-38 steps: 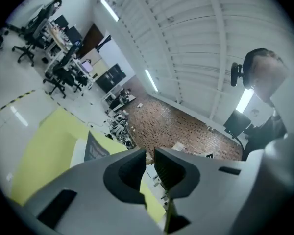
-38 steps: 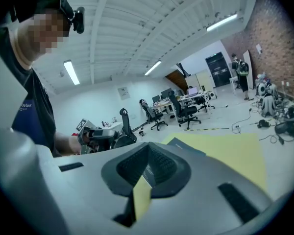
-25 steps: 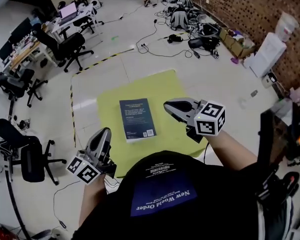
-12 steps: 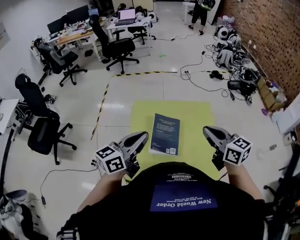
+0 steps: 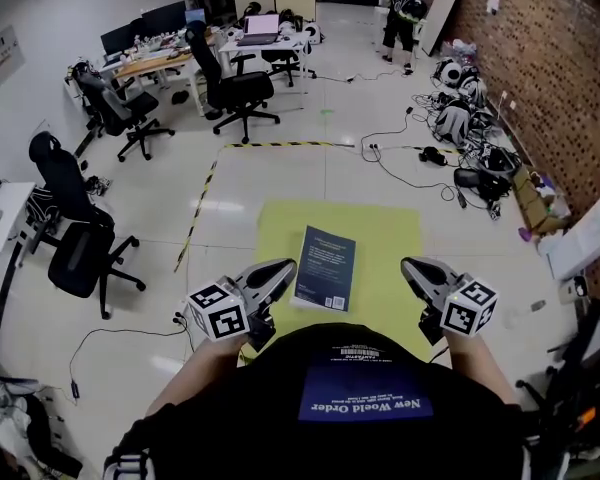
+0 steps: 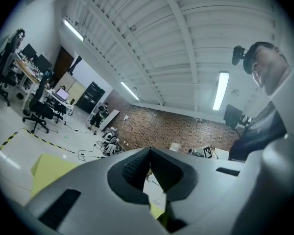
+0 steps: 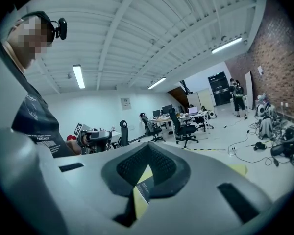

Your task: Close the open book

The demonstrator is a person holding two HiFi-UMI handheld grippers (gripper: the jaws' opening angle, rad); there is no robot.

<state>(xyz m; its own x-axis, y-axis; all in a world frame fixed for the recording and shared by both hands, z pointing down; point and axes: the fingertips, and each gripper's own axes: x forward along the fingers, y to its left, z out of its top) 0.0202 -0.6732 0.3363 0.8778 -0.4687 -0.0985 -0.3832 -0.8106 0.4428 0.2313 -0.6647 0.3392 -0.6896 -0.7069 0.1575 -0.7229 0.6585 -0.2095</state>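
Note:
A dark blue book (image 5: 325, 267) lies closed, back cover up, on a yellow mat (image 5: 384, 234) on the floor. I stand over its near end. My left gripper (image 5: 280, 268) hovers above the mat's left edge, just left of the book, its jaws shut with nothing between them. To the book's right my right gripper (image 5: 410, 267) hangs over the mat, also shut and empty. In the left gripper view the jaws (image 6: 149, 150) meet at their tips. The right gripper (image 7: 147, 146) shows the same, with the book (image 7: 144, 190) glimpsed below.
Office chairs (image 5: 238, 90) and desks (image 5: 165, 53) stand at the back left. Black-and-yellow tape (image 5: 202, 196) runs along the floor left of the mat. Cables and bags (image 5: 468, 158) lie by the brick wall at the right. A person (image 5: 400, 6) stands far back.
The head view has swung round, so the book now sits upright between the two grippers. The book stays closed on the mat and both grippers stay shut.

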